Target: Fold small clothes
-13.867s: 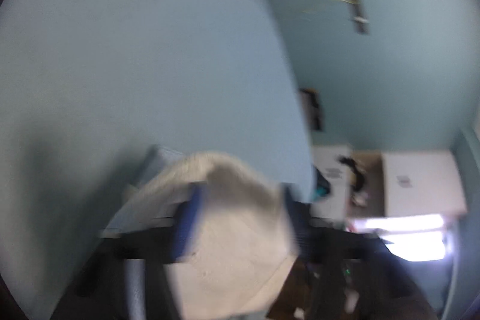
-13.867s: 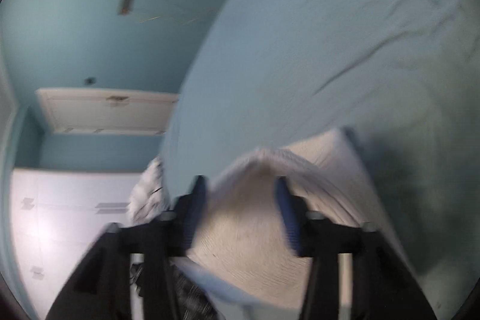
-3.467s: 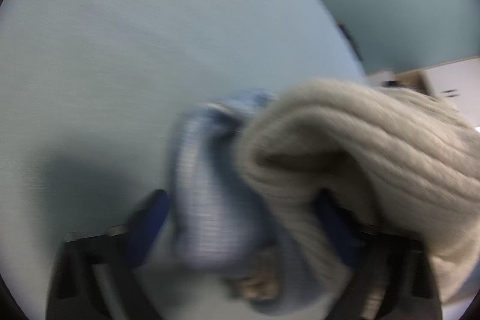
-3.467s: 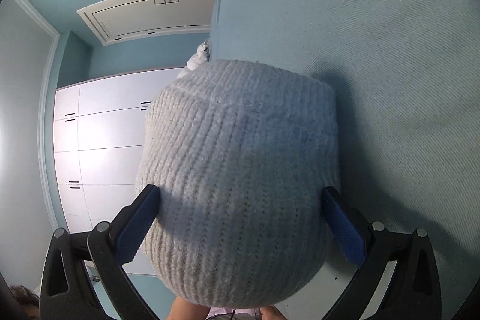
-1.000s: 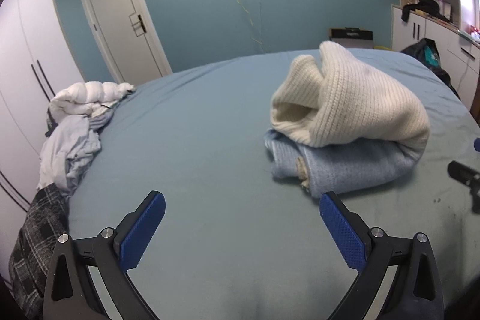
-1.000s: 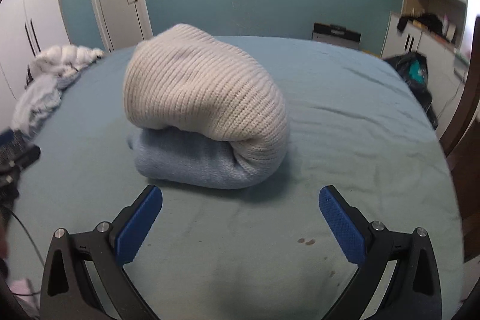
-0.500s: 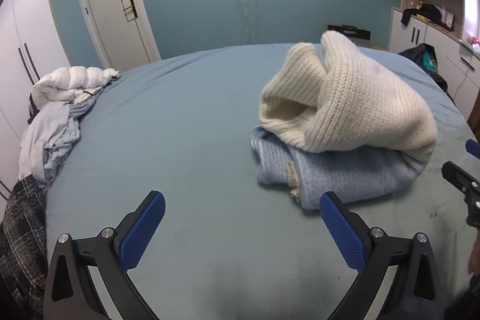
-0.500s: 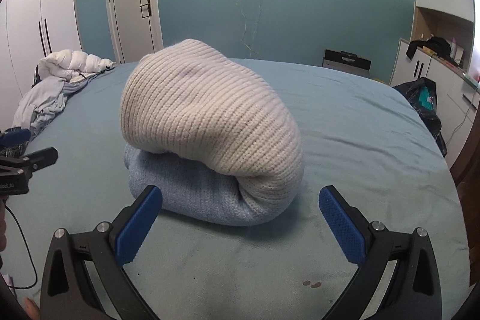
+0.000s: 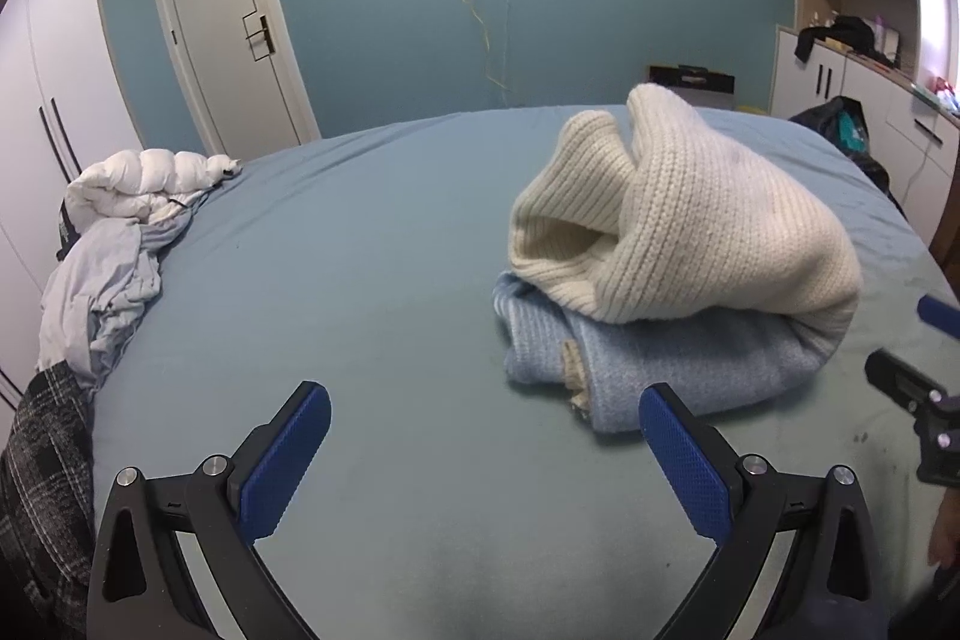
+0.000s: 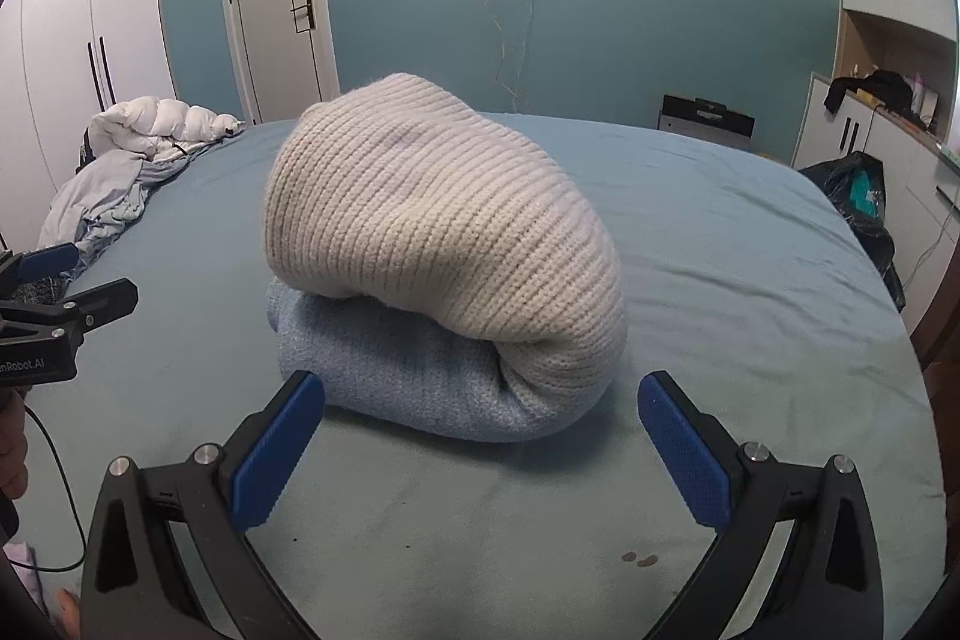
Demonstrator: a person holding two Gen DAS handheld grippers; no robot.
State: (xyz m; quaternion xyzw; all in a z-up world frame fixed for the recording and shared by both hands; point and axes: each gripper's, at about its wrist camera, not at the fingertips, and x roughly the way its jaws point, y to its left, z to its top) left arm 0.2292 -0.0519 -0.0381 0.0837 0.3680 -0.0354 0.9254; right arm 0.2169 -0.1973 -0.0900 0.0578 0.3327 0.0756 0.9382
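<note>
Resting on the blue bed sheet, a cream ribbed-knit sweater lies folded in a rounded bundle on top of a folded light-blue knit garment — the two form one stack. The left gripper and right gripper both stand spread wide, holding nothing — the stack lies just ahead of the right one.

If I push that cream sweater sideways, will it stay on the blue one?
Probably not neatly. The cream sweater is a soft, puffy knit mound, so it would likely squash and slump rather than slide stiffly. It sits loosely atop the blue sweater, wrapping one end, so a push may drag both. Its open fold could spring apart.
</note>
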